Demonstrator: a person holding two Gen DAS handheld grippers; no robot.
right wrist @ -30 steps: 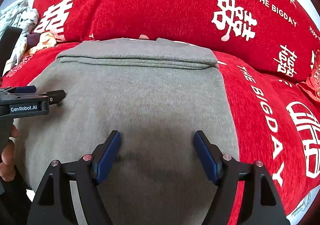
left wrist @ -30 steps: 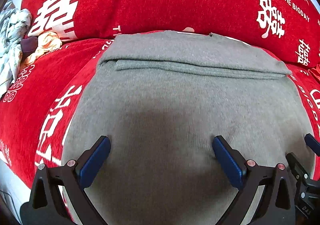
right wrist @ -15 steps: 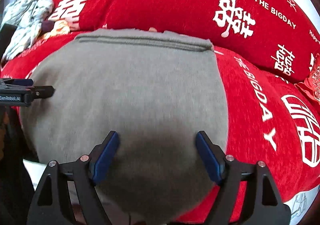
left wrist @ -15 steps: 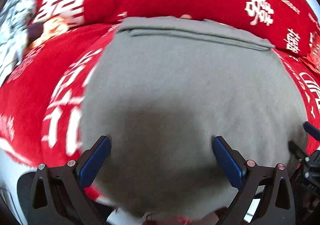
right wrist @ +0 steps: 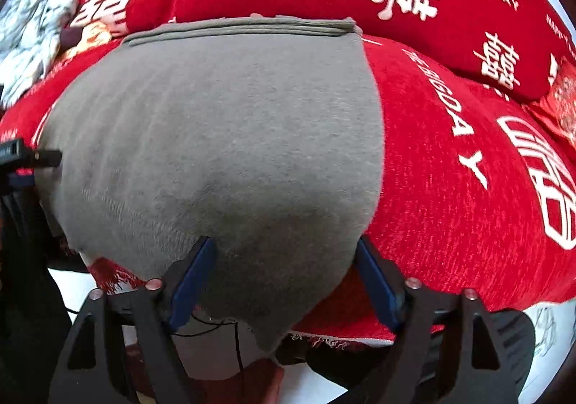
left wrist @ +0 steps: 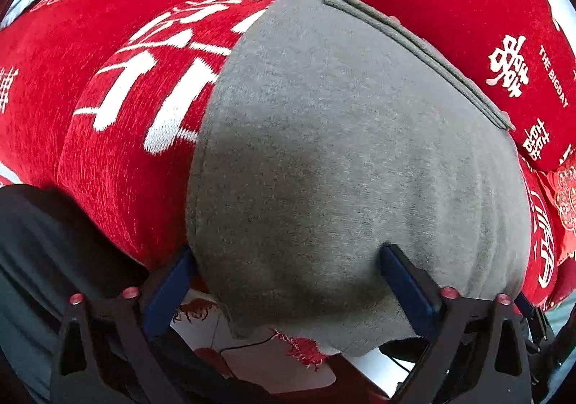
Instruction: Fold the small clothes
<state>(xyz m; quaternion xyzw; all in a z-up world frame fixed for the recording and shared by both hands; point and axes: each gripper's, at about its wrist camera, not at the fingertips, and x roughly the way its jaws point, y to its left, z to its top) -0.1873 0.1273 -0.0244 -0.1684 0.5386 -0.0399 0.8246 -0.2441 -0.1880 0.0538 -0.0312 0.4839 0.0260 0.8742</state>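
Left wrist view showed the left hand-held gripper [left wrist: 288,281] closing around a soft grey knitted garment's [left wrist: 342,152] rounded hem, while the right hand-held gripper [right wrist: 284,281] closed likewise over plush red cover [right wrist: 450,188].

Plain heather-grey knit garment [left wrist: 345,159]; red chenille cover [right wrist: 450,159] patterned with white characters and lettering; blue-padded black gripper fingers [right wrist: 192,276] at six o'clock
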